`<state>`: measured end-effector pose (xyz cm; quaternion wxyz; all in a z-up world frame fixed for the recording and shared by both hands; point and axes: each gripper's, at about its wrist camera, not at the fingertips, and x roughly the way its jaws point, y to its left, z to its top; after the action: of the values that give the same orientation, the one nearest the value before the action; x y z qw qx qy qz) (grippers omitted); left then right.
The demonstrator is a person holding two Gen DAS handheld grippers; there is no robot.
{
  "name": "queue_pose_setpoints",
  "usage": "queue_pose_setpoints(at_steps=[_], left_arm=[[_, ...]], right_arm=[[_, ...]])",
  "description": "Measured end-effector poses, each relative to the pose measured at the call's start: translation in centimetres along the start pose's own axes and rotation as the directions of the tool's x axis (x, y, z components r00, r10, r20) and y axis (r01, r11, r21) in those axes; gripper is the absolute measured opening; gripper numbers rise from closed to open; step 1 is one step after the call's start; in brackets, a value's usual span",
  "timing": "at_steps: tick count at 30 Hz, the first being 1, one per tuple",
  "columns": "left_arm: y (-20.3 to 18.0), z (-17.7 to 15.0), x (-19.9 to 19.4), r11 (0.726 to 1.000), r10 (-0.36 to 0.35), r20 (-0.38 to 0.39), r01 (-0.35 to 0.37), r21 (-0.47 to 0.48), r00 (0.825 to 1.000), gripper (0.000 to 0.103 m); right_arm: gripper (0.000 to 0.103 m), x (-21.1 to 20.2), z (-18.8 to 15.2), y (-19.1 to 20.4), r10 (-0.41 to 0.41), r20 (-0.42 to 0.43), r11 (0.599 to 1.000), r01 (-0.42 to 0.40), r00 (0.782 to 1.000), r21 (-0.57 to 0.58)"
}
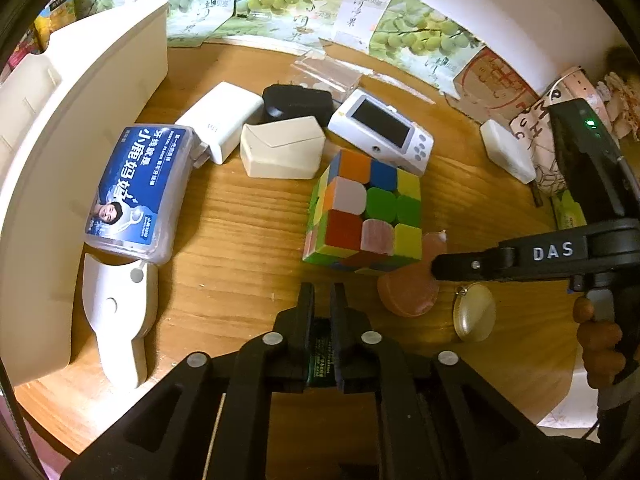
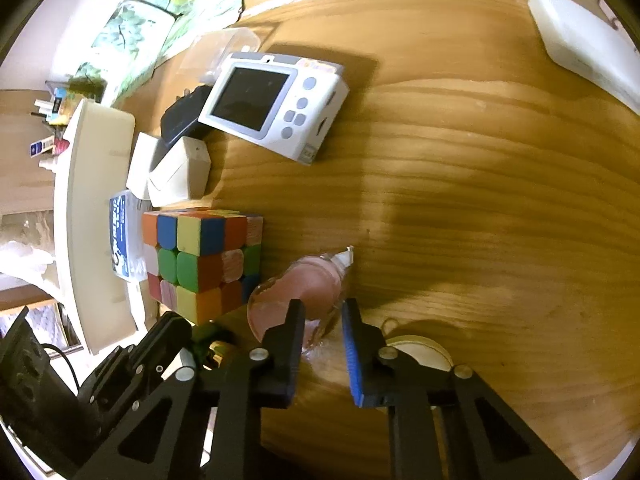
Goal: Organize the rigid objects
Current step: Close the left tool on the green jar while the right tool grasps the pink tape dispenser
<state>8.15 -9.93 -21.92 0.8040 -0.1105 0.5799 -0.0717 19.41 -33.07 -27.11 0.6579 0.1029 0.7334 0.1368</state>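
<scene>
We hold two tongs over the wooden desk [image 1: 248,216]. The left gripper [image 1: 322,292] is clamped on a small dark green thing [image 1: 320,356]; the right gripper [image 2: 323,312] pinches a pink bottle [image 2: 308,284] beside the puzzle cube [image 1: 364,212], mid-desk, near the white bin [image 1: 80,120].

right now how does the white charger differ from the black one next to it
The white charger is pale and lies in plain view, prongs toward the blue floss box. The black charger is dark and partly hidden behind the cream box and toy camera. Both are blocky and rest on the wooden table.
</scene>
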Motion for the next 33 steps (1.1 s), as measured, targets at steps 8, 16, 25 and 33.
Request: queue_pose_setpoints(at_steps=[8, 16, 25, 33], left_arm=[[-0.6, -0.3, -0.1, 1.000, 0.006, -0.018, -0.006, 0.020, 1.000, 0.049], [-1.1, -1.0, -0.3, 0.999, 0.042, -0.034, -0.041, 0.035, 0.999, 0.076], [-1.7, -1.6, 1.2, 0.997, 0.056, -0.094, -0.050, 0.064, 0.994, 0.079], [-1.3, -1.6, 2.3, 0.996, 0.072, -0.123, -0.066, 0.052, 0.990, 0.064]], right_arm=[[0.019, -0.5, 0.2, -2.6, 0.051, -0.036, 0.997, -0.049, 0.998, 0.054], [0.047, -0.5, 0.4, -2.7, 0.024, -0.042, 0.999, -0.022, 0.999, 0.042], [0.069, 0.3, 0.5, -0.6, -0.048, -0.048, 0.999, 0.048, 0.998, -0.016], [0.079, 1.1, 0.3, 1.3, -0.193, -0.050, 0.980, 0.190, 0.980, -0.064]])
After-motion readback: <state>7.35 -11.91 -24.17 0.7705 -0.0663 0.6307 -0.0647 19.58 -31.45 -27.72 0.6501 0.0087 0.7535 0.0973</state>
